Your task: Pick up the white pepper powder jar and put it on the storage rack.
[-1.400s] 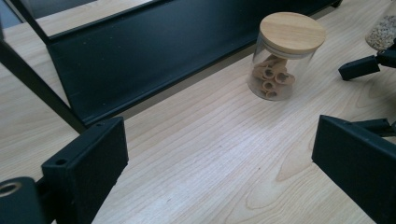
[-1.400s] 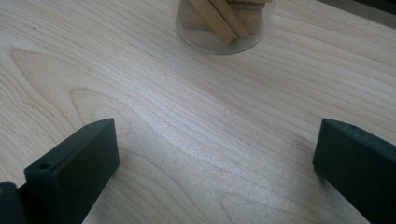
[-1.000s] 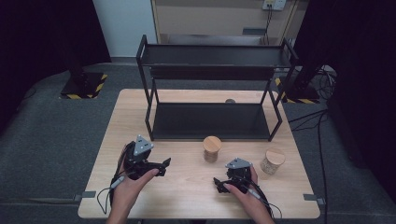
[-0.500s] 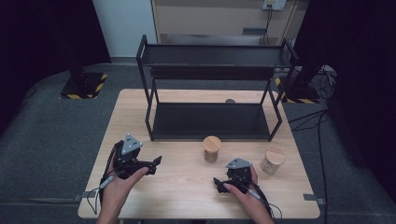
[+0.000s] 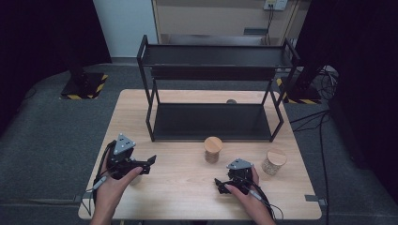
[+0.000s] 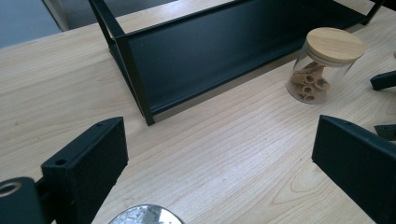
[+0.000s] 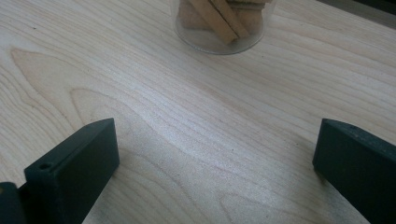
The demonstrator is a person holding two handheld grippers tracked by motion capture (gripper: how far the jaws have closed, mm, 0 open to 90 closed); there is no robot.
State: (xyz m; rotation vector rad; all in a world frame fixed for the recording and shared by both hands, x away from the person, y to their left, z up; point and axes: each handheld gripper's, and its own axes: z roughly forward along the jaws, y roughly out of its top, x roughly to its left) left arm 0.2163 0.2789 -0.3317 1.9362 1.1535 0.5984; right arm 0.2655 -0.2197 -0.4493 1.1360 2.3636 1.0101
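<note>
Jar [image 5: 213,149] with a wooden lid stands upright on the wooden surface [image 5: 187,187], just in front of the lower tray of the black rack [image 5: 216,119] and roughly midway along it. From the left gripper view the same jar [image 6: 322,65] shows clear glass walls with short tube-shaped pieces piled inside, and it sits close to the rack's front edge [image 6: 201,70] without touching it. A second jar [image 5: 273,161], also lidded in wood, stands to the right of the first, well apart from it and nearer the surface's right edge.

The left gripper [image 5: 149,164] hovers over the near left part of the surface, held in the person's left hand [image 5: 112,185], its fingers [image 6: 88,163] spread wide with nothing between them. It points toward the middle jar but is well short of it. The right gripper [image 5: 218,184] sits low near the front edge, in the person's right hand [image 5: 244,194], and lies below and a little right of the middle jar. Its fingers [image 7: 74,163] are also spread wide and hold nothing; the right gripper view shows bare wood grain between them and the glass base of a jar [image 7: 219,23] just ahead, holding flat pale strips.
</note>
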